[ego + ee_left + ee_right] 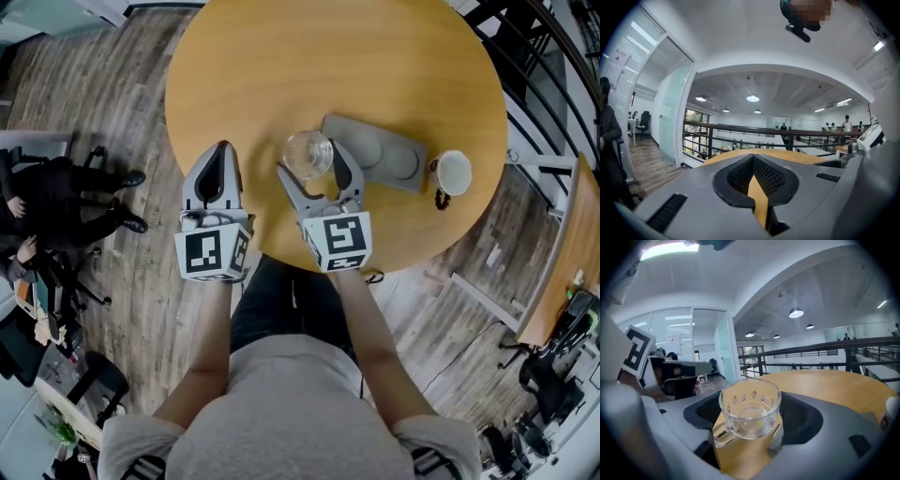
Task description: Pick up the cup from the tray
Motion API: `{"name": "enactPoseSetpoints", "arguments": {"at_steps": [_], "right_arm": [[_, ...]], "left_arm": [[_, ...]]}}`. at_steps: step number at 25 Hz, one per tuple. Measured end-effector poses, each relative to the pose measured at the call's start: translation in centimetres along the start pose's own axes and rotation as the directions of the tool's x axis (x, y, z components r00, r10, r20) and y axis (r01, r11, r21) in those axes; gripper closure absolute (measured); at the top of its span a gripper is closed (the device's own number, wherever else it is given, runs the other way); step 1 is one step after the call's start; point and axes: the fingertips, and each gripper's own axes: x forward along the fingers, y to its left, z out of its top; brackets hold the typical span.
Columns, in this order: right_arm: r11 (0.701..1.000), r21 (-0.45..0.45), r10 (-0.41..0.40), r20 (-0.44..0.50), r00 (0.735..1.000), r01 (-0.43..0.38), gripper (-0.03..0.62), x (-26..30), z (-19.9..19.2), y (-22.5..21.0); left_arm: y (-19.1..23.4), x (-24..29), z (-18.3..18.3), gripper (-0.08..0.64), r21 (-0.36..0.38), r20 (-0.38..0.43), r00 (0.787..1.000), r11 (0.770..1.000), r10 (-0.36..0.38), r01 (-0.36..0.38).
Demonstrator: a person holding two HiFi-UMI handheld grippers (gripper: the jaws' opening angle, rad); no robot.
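A clear glass cup (307,153) with a handle sits between the jaws of my right gripper (312,165), which is shut on it just off the left end of the grey tray (386,156). In the right gripper view the glass cup (750,409) fills the gap between the black pads (802,418), handle toward the lower left, wooden table underneath. My left gripper (223,150) hovers over the table's front left edge, jaws shut and empty. In its own view the left gripper (754,187) shows only a sliver of table between its pads.
A white cup (455,172) stands on the round wooden table (272,66) right of the tray and shows at the edge of the right gripper view (890,411). A seated person (56,197) is at the left. A railing (534,56) runs at the back right.
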Motion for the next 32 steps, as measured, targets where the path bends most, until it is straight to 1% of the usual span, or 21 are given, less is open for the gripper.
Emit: {"name": "enactPoseSetpoints", "arguments": {"at_steps": [4, 8, 10, 15, 23, 30, 32], "right_arm": [[0.997, 0.010, 0.077, -0.050, 0.996, -0.076, 0.250, 0.6, -3.0, 3.4], [0.992, 0.003, 0.122, -0.122, 0.985, -0.123, 0.250, 1.3, -6.7, 5.2], [0.992, 0.003, 0.129, -0.153, 0.980, -0.130, 0.250, 1.5, -8.1, 5.6], [0.993, 0.023, 0.115, -0.208, 0.971, -0.112, 0.250, 2.2, -10.7, 5.2], [0.994, -0.005, 0.106, -0.248, 0.963, -0.111, 0.250, 2.4, -12.5, 5.0], [0.984, -0.109, 0.109, -0.269, 0.957, -0.143, 0.250, 2.3, -12.9, 5.4], [0.982, -0.118, 0.113, -0.273, 0.955, -0.150, 0.250, 2.3, -12.9, 5.4]], "left_arm": [[1.2, -0.7, -0.4, 0.554, 0.004, -0.009, 1.000, 1.000, 0.028, -0.028], [2.1, -1.2, -0.9, 0.554, 0.006, -0.018, 0.999, 0.999, 0.046, -0.045], [2.2, -1.4, -1.1, 0.554, 0.009, -0.021, 0.999, 0.999, 0.047, -0.047], [2.3, -1.4, -1.5, 0.554, 0.003, -0.031, 0.998, 0.999, 0.051, -0.051], [1.9, -1.3, -1.8, 0.554, 0.005, -0.040, 0.998, 0.999, 0.044, -0.043], [1.5, -1.2, -1.9, 0.554, 0.005, -0.041, 0.999, 0.999, 0.036, -0.036], [1.3, -1.2, -2.0, 0.554, 0.004, -0.045, 0.998, 0.999, 0.034, -0.034]]}}
